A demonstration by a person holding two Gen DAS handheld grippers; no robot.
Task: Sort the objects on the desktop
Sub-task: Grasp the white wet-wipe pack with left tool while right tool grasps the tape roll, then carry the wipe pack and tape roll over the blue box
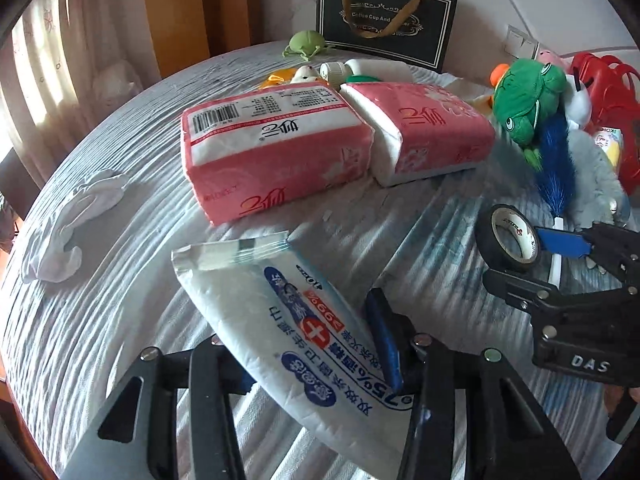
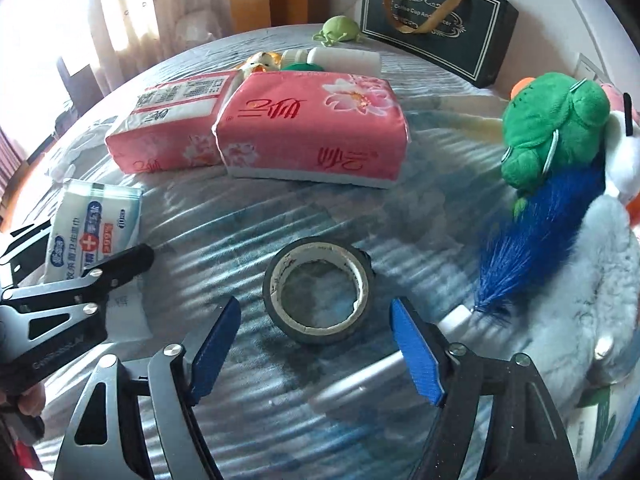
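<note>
I'm seeing two pink tissue packs (image 2: 256, 132) lying side by side well ahead of both claws, red brush script on their sides. Far behind them a dark gift bag (image 2: 440, 20) is reading "Coffee Cup And…". My left claw (image 1: 316, 364) is clamping a white wipes pack (image 1: 288, 320) marked "75%", its long axis running forward-left. My right claw (image 2: 316, 344) is spreading wide, the black tape roll (image 2: 318, 290) lying flat between its fingertips, hole upward
</note>
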